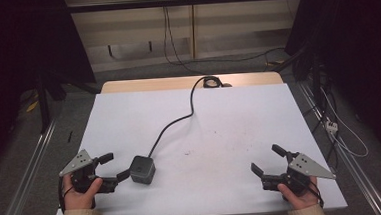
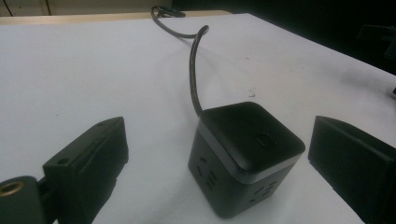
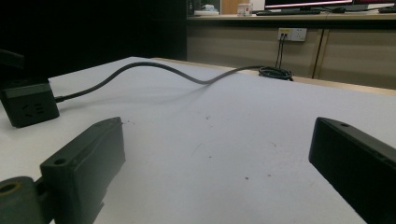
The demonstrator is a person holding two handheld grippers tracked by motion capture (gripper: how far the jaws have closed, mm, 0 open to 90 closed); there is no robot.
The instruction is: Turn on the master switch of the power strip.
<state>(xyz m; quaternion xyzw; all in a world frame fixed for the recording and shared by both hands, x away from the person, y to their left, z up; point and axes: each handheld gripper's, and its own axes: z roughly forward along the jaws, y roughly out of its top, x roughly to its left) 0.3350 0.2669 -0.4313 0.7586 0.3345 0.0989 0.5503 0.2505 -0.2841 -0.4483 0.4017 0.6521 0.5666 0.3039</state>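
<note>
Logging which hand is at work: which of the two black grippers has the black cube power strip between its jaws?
The left gripper: its open jaws flank the black cube power strip. The right gripper, also open, has bare white table between its jaws.

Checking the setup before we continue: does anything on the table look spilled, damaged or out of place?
Nothing stands out. The black cube socket sits upright between the open left gripper jaws, its cable running to the far edge. The white tabletop shows only faint specks.

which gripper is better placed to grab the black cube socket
Left. The left gripper is open right beside the cube socket, which sits between its jaws in its own view. The right gripper is open far across the table.
</note>
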